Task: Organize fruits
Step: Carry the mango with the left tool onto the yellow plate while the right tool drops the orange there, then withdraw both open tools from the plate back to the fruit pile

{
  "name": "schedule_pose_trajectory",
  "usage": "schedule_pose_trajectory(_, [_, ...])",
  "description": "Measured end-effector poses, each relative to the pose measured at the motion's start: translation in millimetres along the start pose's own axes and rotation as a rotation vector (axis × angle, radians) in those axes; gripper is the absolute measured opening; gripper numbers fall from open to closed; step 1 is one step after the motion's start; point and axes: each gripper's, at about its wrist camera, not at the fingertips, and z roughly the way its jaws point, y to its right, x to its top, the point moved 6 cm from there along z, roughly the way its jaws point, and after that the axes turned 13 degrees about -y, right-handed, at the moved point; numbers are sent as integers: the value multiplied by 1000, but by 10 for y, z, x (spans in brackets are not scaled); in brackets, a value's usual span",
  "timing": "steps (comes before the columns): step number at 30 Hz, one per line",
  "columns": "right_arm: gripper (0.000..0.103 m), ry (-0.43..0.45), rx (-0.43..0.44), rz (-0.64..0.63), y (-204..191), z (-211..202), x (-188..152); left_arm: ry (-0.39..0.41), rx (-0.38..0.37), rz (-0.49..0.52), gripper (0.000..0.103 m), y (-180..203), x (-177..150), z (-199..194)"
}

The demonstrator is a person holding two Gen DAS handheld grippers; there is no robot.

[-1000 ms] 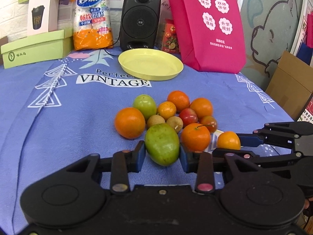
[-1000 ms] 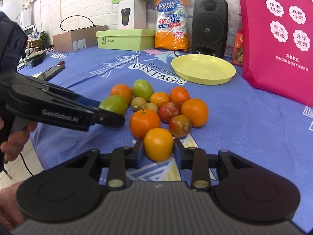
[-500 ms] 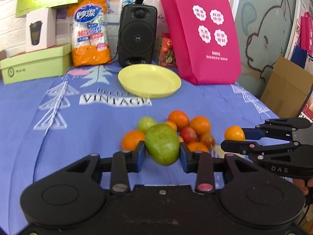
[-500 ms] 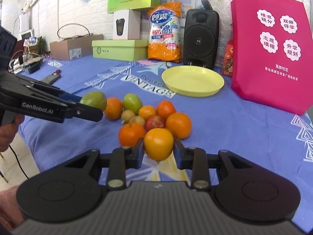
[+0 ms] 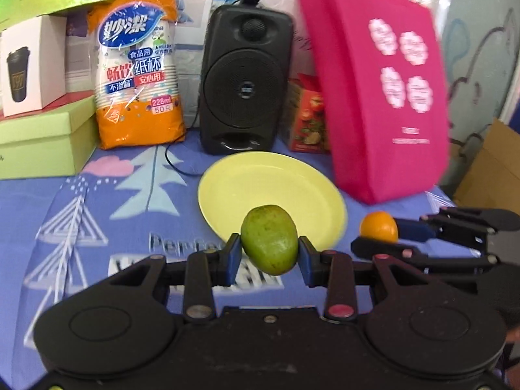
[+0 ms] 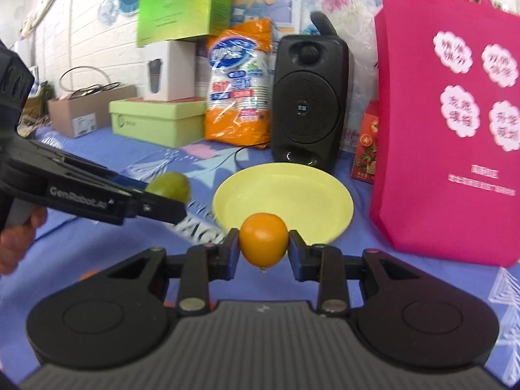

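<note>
Both fruits have been carried from the pile: oval green mango [image 5: 269, 240] gripped by left gripper [image 5: 269, 253], round orange [image 6: 263, 240] by right gripper [image 6: 263, 253], before the bare round yellow plate [image 5: 292, 182] at frame centre.

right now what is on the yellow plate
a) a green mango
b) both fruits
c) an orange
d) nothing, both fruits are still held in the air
d: the yellow plate shows only its bare surface, while the left hand-held gripper is shut on the green mango and the right hand-held gripper is shut on the orange, both near the plate's front edge.
</note>
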Motion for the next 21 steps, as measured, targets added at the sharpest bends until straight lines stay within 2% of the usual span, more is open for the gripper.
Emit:
schedule_pose_trajectory(5, [30, -41, -3, 15, 135, 451, 183, -46, 38, 10, 36, -89, 290, 481])
schedule_pose_trajectory(12, [31, -113, 2, 35, 237, 889, 186, -104, 50, -20, 37, -195, 399, 930])
schedule_pose_trajectory(15, [31, -112, 1, 42, 241, 914, 175, -89, 50, -29, 49, -225, 400, 933])
schedule_pose_trajectory(17, [37, -101, -8, 40, 238, 884, 179, -66, 61, -33, 67, -245, 399, 851])
schedule_pose_trajectory(18, [41, -94, -14, 41, 240, 859, 182, -56, 66, -37, 67, -254, 401, 799])
schedule_pose_trajectory(21, [41, -79, -22, 42, 243, 732, 183, -32, 72, -24, 67, -238, 364, 567])
